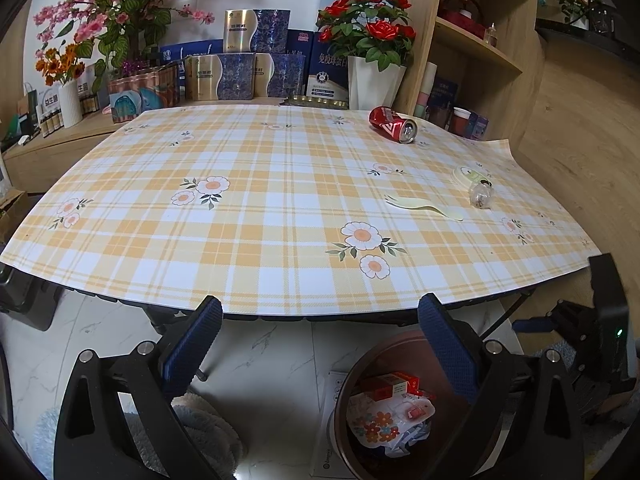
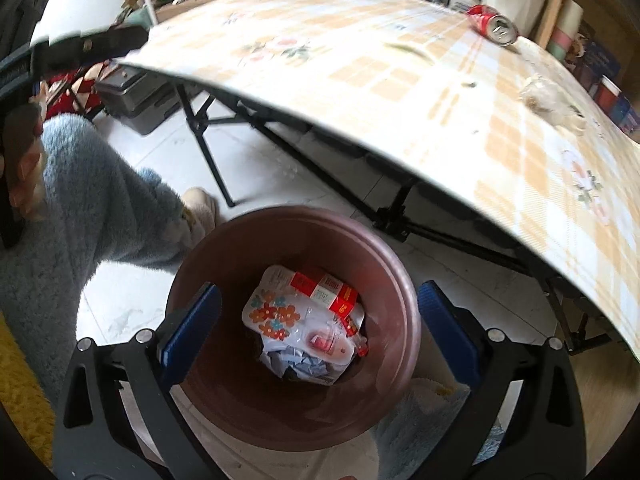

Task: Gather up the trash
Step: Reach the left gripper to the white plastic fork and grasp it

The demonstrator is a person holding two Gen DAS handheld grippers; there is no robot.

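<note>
A brown waste bin (image 2: 392, 264) stands on the floor by the table's front edge; a red carton (image 2: 328, 290), a flowered wrapper (image 2: 272, 312) and crumpled paper lie in it. My right gripper (image 2: 320, 324) hangs open right over the bin, nothing between its blue pads. On the checked tablecloth (image 1: 256, 184) lie a crushed red can (image 1: 393, 123), a pale plastic fork (image 1: 420, 205), a small clear bottle (image 1: 480, 195) and a round lid (image 1: 466, 175). My left gripper (image 1: 320, 332) stands open and empty before the table's near edge, the bin (image 1: 348, 392) low on its right.
Gift boxes (image 1: 240, 76), flower pots (image 1: 374, 80) and a wooden shelf (image 1: 476, 48) crowd the table's far side. The table's black folding legs (image 2: 208, 148) stand behind the bin. A person's fluffy grey-blue leg (image 2: 100, 208) and slipper (image 2: 200, 208) are left of the bin.
</note>
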